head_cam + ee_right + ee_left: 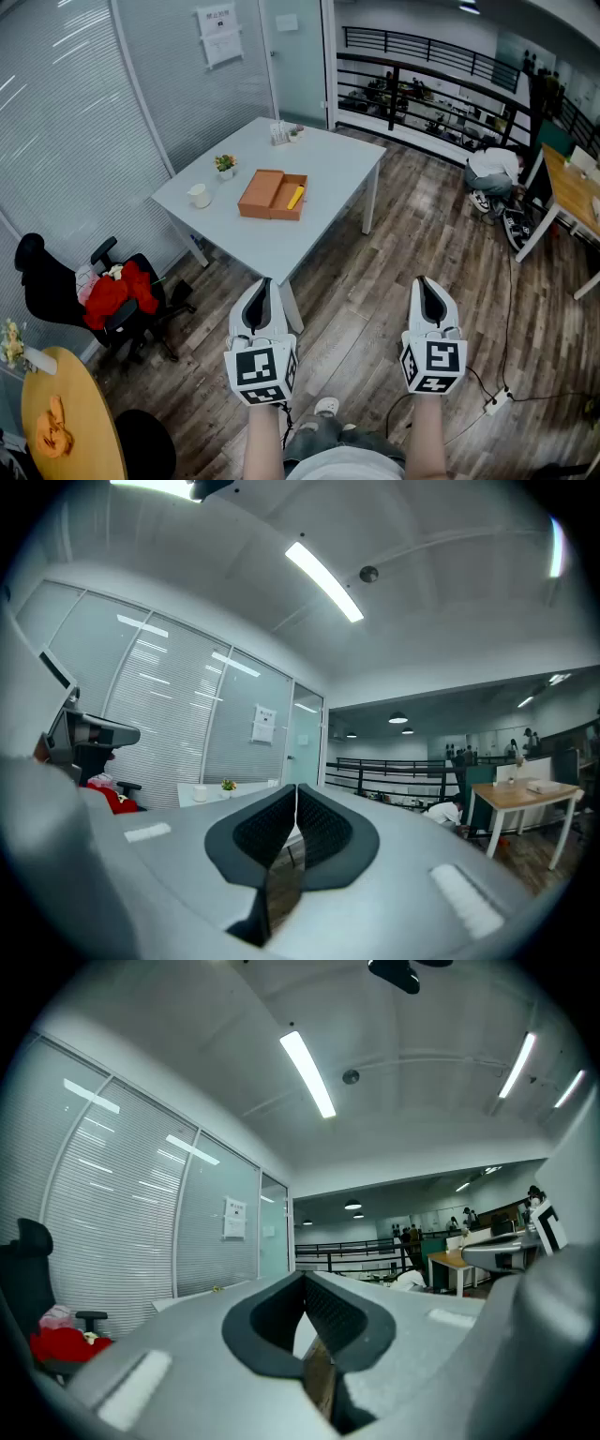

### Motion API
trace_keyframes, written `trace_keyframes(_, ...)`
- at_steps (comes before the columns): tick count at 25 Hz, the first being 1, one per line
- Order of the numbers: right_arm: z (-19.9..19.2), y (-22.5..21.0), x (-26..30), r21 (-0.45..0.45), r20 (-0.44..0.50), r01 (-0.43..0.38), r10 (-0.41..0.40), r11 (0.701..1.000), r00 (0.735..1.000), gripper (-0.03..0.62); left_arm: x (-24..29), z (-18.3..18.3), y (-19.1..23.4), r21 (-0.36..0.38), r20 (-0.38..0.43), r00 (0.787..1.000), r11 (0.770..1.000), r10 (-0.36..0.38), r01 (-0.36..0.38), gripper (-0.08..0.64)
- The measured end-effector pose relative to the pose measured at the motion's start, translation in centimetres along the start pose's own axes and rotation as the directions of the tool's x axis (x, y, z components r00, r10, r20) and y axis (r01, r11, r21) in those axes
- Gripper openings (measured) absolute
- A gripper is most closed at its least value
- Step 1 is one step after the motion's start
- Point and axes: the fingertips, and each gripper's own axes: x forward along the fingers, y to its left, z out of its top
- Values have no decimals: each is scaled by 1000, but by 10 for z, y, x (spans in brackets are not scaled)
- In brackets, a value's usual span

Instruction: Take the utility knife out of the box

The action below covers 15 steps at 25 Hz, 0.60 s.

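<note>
An open brown box (272,195) lies on the white table (323,164), far ahead of me. A yellow utility knife (295,197) lies in the box's right half. My left gripper (265,281) and right gripper (421,279) hang side by side over the wooden floor, well short of the table's near corner. Both are shut and hold nothing. In the left gripper view the left gripper (305,1277) has its jaw tips meeting. In the right gripper view the right gripper (296,787) shows only a thin slit between its pads.
A white cup (198,195) and a small potted plant (225,165) stand left of the box. A black chair with red cloth (108,295) and a round wooden table (66,422) are at my left. A wooden desk (577,192) and a power strip (495,401) lie to the right.
</note>
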Motion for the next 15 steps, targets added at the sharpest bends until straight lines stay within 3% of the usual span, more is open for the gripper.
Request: trace_keyframes(15,-5,13,24,1,-16,-2,2,1000,1000,22,23,-9,19,-10,-14,1000,1000,-3,3,2)
